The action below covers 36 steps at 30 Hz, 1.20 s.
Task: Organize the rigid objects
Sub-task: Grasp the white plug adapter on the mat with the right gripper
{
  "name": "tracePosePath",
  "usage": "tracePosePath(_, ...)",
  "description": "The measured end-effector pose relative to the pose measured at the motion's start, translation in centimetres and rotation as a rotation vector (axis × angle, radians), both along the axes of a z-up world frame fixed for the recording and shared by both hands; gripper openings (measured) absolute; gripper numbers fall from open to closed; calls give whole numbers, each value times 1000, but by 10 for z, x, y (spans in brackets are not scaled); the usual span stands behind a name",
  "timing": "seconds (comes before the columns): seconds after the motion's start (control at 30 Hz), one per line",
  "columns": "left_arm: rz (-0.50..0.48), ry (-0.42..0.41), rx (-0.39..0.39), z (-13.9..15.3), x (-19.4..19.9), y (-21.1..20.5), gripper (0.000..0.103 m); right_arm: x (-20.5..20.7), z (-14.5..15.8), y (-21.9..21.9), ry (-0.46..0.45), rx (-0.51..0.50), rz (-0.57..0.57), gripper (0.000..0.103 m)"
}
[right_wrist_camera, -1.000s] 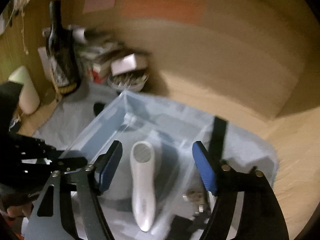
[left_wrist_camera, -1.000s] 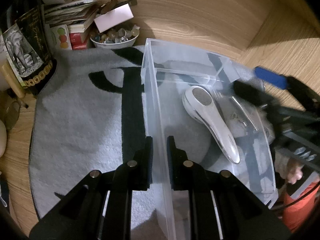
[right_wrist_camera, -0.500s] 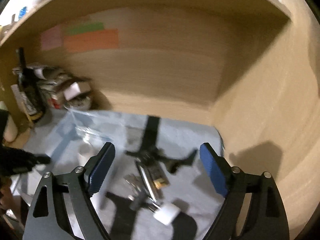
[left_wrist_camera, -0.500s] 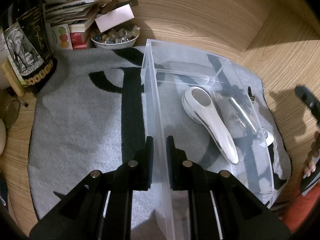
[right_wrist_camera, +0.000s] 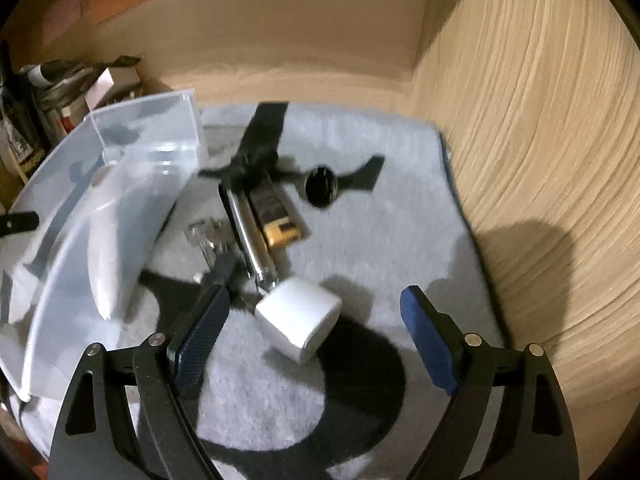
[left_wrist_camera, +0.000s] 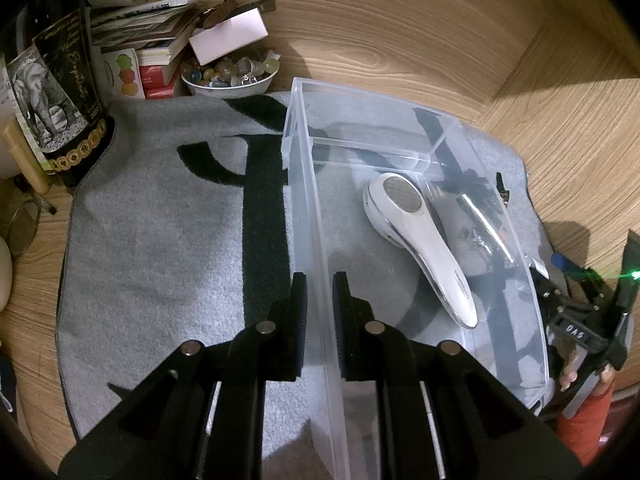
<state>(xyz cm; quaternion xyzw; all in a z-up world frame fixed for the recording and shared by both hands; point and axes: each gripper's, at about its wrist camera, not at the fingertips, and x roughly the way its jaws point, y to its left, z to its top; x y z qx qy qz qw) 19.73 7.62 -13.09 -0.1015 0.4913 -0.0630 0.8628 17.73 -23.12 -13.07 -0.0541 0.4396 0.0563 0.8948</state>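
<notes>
The clear plastic box (left_wrist_camera: 420,216) sits on the grey mat with black shapes (left_wrist_camera: 168,240). Inside it lies a long white plastic gadget with a round grey mesh face (left_wrist_camera: 420,248), mesh end toward 11 o'clock and thin end toward 5 o'clock in the left wrist view. In the right wrist view the box (right_wrist_camera: 120,208) fills the 9 o'clock side.

Just outside the box, on the mat (right_wrist_camera: 360,240), is a small pile — a shiny silver metal tube (right_wrist_camera: 250,232), a black and yellow flat thing (right_wrist_camera: 276,220), a bunch of keys (right_wrist_camera: 208,240) and a round black watch with a black strap (right_wrist_camera: 320,188). A small white plastic cube (right_wrist_camera: 298,320) lies at the near end of the pile, at about 6 o'clock from the tube.

The left gripper (left_wrist_camera: 320,316) points down and pinches the near wall of the box, one finger on each side, pressed tight. The right gripper (right_wrist_camera: 316,336) also tilts down. Its blue pads (right_wrist_camera: 200,332) are spread wide, having just been opening, and the white cube sits between them, apart from both pads.

The mat lies on a light wooden desk (left_wrist_camera: 400,32) with wooden walls. At 11 o'clock are a dark bottle with an elephant label (left_wrist_camera: 52,92), stacked papers (left_wrist_camera: 148,24) and a white bowl of little stones (left_wrist_camera: 230,76).
</notes>
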Motion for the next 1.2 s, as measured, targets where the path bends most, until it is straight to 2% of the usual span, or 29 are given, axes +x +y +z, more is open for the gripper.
tracePosePath(0.07,0,0,0,0,0,0,13,0,-5,-1,25,26,13,83)
tracePosePath(0.13,1,0,0,0,0,0,12,1,-7,-1,37,44,25,74)
tracePosePath(0.2,0,0,-1,0,0,0,12,3,-9,1,55,62,38,57)
tracePosePath(0.27,0,0,-2,0,0,0,12,5,-12,1,73,75,46,51)
tracePosePath(0.57,0,-1,-2,0,0,0,12,-3,-3,2,18,85,42,51)
tracePosePath(0.87,-1,-1,-4,0,0,1,12,-12,39,20,-103,66,78,51)
tracePosePath(1.2,-1,-2,-5,0,0,1,13,-12,84,60,-238,98,183,51)
